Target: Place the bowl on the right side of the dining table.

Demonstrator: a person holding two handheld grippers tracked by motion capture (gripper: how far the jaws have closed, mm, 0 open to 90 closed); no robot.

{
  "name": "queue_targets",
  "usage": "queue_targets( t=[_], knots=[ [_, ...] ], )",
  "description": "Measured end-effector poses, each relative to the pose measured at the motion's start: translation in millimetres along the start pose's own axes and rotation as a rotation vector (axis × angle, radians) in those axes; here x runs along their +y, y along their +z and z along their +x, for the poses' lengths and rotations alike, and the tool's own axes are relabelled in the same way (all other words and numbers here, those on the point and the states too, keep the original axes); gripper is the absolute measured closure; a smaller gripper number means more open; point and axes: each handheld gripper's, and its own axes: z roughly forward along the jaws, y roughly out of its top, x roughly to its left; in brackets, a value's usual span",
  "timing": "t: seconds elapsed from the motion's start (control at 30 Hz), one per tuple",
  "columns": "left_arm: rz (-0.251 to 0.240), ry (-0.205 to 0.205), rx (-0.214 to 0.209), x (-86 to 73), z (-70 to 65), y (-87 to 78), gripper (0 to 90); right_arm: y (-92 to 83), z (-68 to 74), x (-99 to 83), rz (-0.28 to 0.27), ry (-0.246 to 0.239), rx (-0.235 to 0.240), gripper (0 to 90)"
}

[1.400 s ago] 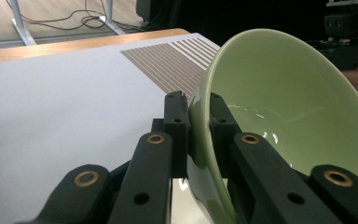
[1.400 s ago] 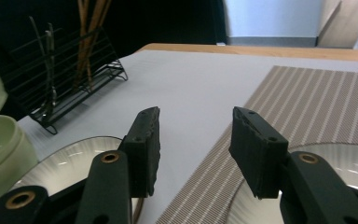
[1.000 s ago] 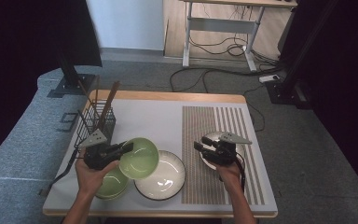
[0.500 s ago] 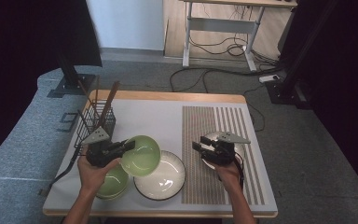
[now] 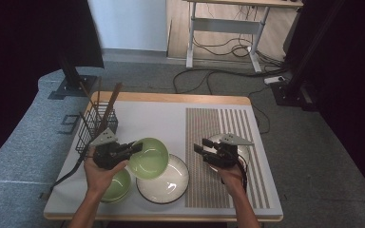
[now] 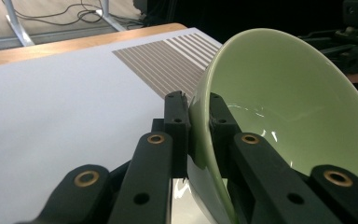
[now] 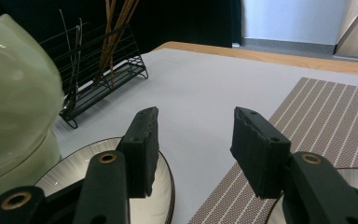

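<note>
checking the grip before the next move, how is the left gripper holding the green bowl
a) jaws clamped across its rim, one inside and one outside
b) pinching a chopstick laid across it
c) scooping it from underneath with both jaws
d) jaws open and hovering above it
a: in the left gripper view the left gripper has one black jaw on the outside wall and one on the inside of the green bowl, pinching its rim.

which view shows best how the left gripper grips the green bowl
The left gripper view: the left gripper pinches the green bowl by its rim. The high view shows it lifted and tilted; the right gripper view, its outer wall.
</note>
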Motion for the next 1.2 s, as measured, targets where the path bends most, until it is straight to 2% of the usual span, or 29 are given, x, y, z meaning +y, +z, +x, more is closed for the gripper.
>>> queue_targets(
  t=[0.53,1.2],
  knots=[
    [0.028,-0.003,0.007,-0.8,-2.5,16.0,81.9,2.2,9.3,4.7,-0.004,0.007,0.037,49.6],
    [0.054,-0.003,0.012,0.1,-3.3,27.2,81.8,4.6,26.2,11.4,-0.005,-0.022,0.078,47.7]
  ],
)
